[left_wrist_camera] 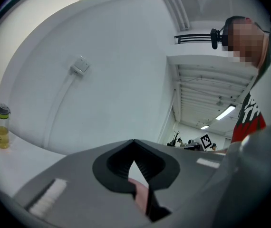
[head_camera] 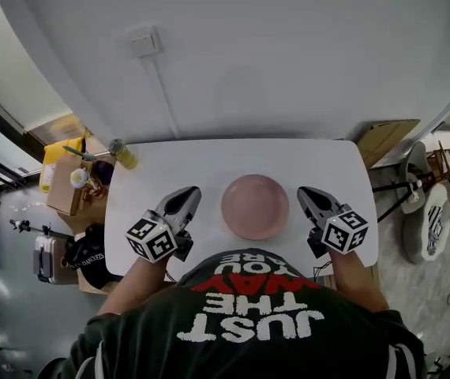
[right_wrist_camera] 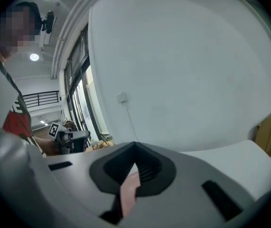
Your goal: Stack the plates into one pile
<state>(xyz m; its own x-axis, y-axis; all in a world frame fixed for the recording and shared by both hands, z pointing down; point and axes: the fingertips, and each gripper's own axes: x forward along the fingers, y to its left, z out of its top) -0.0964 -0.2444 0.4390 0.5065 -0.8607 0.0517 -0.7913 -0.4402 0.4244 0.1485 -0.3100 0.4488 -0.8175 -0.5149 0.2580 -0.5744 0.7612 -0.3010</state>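
Observation:
A round pink plate (head_camera: 255, 206) lies on the white table (head_camera: 209, 160), near its front edge, in the head view. From above I cannot tell whether it is one plate or a pile. My left gripper (head_camera: 189, 194) hovers just left of it, jaws pressed together, not touching the plate. My right gripper (head_camera: 305, 193) sits just right of it, also shut and apart from the rim. In the left gripper view the left gripper (left_wrist_camera: 134, 142) has its jaws meeting at the tip, with a pink sliver showing through the slit below. The right gripper (right_wrist_camera: 135, 144) looks the same in its own view.
A small bottle of yellow liquid (head_camera: 122, 154) (left_wrist_camera: 2, 127) stands at the table's far left corner. The white wall with a socket (head_camera: 144, 42) rises behind the table. Boxes and bags (head_camera: 71, 180) crowd the floor at the left; flat cardboard (head_camera: 387, 136) leans at the right.

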